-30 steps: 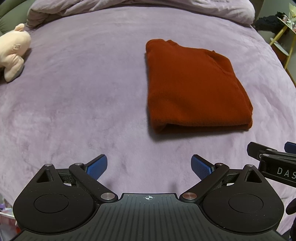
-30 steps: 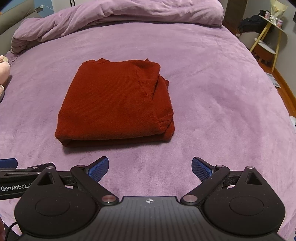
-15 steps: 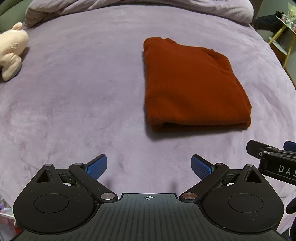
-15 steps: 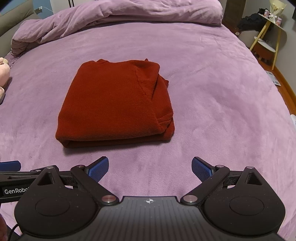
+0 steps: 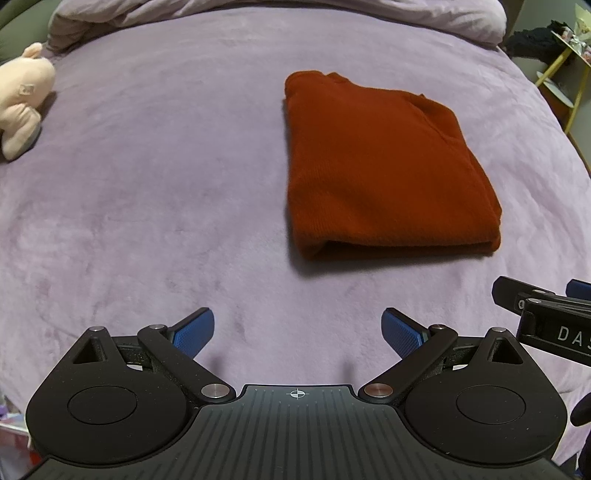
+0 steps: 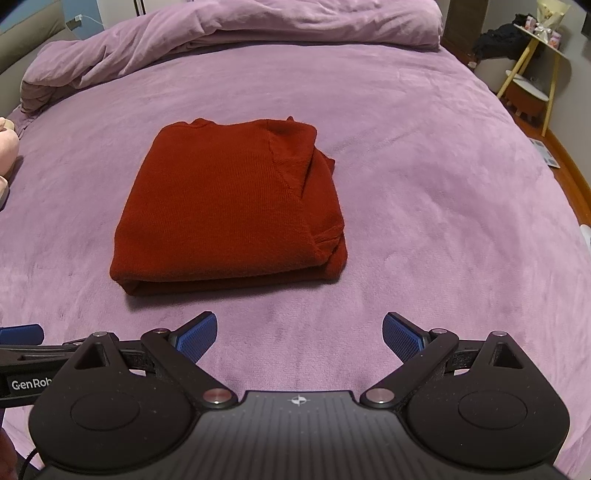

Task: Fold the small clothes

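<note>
A rust-red knit garment (image 5: 384, 166) lies folded into a neat rectangle on the purple bed cover (image 5: 147, 184); in the right wrist view the garment (image 6: 229, 210) sits ahead and slightly left, its thick folded edge facing me. My left gripper (image 5: 297, 330) hovers open near the bed's front, well short of the garment and to its left, with nothing between its blue pads. My right gripper (image 6: 299, 334) is open too, empty, just short of the fold. Each gripper shows at the edge of the other's view.
A pale plush toy (image 5: 22, 99) lies at the bed's left edge. A bunched purple duvet (image 6: 229, 33) runs along the far side. Off the bed to the right stand a yellow-legged side table (image 6: 532, 62) and dark items on the floor.
Both grippers have drawn back slightly from the garment and stayed open. The garment has not moved.
</note>
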Available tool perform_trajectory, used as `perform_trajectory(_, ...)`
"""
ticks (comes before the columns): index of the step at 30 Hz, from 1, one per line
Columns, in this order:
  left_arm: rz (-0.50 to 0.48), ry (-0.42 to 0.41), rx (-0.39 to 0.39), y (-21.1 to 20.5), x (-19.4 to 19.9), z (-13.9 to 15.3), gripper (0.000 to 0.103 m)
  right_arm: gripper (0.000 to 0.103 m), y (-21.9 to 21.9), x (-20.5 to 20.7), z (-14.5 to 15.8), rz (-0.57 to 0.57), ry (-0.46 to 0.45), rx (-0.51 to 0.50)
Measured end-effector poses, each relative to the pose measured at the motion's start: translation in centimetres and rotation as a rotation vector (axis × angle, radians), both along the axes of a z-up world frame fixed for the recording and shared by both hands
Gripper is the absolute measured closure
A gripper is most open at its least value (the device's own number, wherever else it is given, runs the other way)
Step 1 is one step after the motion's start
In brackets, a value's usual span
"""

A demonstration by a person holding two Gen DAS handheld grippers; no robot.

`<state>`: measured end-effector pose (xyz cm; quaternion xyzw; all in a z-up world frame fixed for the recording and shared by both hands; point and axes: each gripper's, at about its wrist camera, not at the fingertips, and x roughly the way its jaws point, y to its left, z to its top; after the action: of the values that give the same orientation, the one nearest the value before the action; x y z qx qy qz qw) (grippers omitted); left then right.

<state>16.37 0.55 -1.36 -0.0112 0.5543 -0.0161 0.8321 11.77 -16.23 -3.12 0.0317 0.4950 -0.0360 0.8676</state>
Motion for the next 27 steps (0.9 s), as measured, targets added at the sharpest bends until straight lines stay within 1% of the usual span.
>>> perform_trajectory(5, -0.002, 0.004, -0.006, 0.08, 0.04, -0.05, 0.003, 0.006, 0.01, 0.00, 0.02, 0.001, -0.001, -0.001)
perform_trajectory(11, -0.014, 0.001, 0.009, -0.25, 0.03, 0.04, 0.003, 0.006, 0.00, -0.06, 0.03, -0.002, -0.003, 0.002)
perform_trajectory(22, -0.016, -0.003, -0.003, -0.35, 0.10, 0.22, 0.003, 0.006, 0.02, -0.09, -0.01, -0.003, -0.003, 0.002)
perform_trajectory(27, -0.020, -0.026, 0.031, -0.58, -0.14, 0.43, 0.003, 0.006, 0.06, -0.04, 0.06, -0.001, -0.002, -0.002)
